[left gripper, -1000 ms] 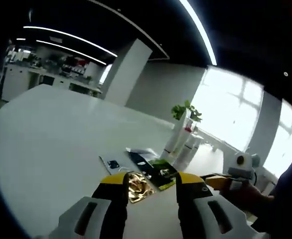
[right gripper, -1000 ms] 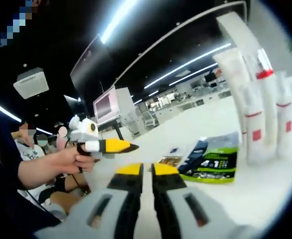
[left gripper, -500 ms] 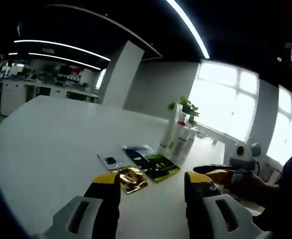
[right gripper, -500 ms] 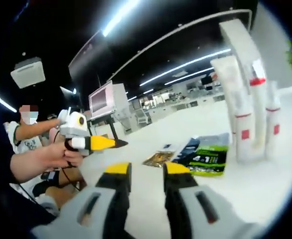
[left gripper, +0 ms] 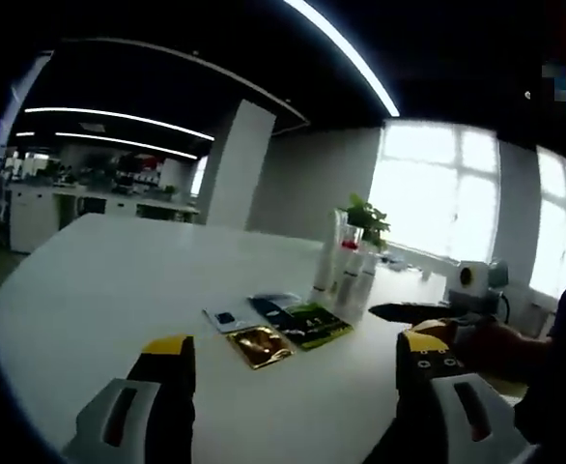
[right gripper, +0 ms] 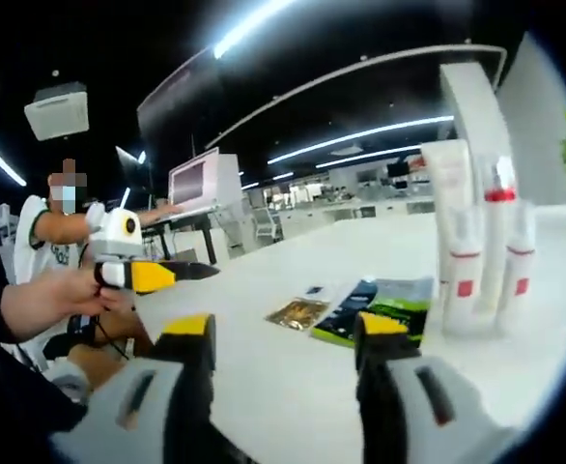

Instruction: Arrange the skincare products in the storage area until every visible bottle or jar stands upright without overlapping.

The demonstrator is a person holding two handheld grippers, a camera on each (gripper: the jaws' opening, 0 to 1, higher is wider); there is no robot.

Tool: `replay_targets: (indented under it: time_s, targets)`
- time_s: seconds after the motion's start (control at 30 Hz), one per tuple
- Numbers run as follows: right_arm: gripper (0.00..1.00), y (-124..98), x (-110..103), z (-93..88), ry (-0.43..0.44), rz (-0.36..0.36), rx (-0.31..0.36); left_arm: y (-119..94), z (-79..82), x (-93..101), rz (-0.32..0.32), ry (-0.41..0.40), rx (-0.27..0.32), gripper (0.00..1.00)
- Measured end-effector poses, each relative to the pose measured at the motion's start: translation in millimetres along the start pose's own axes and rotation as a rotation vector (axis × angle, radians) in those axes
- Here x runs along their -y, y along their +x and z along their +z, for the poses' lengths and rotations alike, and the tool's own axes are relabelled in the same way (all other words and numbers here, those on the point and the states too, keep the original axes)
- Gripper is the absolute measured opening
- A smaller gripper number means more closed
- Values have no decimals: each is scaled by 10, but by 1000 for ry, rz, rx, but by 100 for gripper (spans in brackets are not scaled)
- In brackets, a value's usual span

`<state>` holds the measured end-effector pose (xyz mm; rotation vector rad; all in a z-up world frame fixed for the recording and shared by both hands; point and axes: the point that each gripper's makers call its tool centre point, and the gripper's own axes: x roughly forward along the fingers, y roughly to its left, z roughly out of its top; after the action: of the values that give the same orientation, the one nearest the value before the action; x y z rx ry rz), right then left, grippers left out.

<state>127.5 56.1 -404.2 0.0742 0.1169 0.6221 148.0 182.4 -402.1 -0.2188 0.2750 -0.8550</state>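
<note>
Both tools [left gripper: 288, 362] [right gripper: 288, 338] wide, empty; tubes [right gripper: 481, 256] upright ahead, well apart; gold sachet [left gripper: 260, 345] nearer.

We cannot read the print on the green packet [left gripper: 314, 325] or the gold sachet [left gripper: 260, 345] in the left gripper view; both are too small and soft. The white tubes [left gripper: 346, 271] overlap there, so we cannot count them or tell whether they touch. In the right gripper view the labels on those tubes [right gripper: 481, 251] blur into red bands. The small card [left gripper: 227, 317] carries a dark mark we cannot make out. The shelves [left gripper: 90, 184] far behind the table stay a smear.
</note>
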Motion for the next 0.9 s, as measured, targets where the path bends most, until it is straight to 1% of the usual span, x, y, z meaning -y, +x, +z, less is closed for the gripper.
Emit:
replay_targets:
  time_s: [0.03,0.17,0.2,0.23,0.3,0.37,0.4,0.43,0.53,0.6,0.9]
  targets:
    - [68,0,1,10,-10,-6,3,-19,0,-4,0,0,3,91]
    - [95,-14,62,23,-46,-35,0,-161,32,-49,10,-5,48,100]
    - [100,-23,89,20,-55,-43,-6,-202,34,-56,8,-7,58,99]
    - [100,-54,131,-20,-60,-57,-36,-239,31,-75,11,-12,63,100]
    - [100,-106,173,-17,-76,-33,-45,-305,36,-100,15,-14,83,100]
    - [100,-144,145,-22,-79,-10,-48,-373,42,-151,43,19,97,100]
    - [100,-160,131,-38,-88,-4,-56,-402,52,-180,60,45,106,100]
    - [100,-175,120,-48,-96,-2,-60,-426,54,-195,73,54,110,100]
    - [100,-172,146,-56,-91,-3,-52,-446,38,-200,71,48,106,100]
    - [100,-170,147,-46,-78,-5,-45,-450,-2,-214,78,51,88,100]
    - [100,-208,180,-59,-40,-15,-33,-438,-34,-200,77,62,65,100]
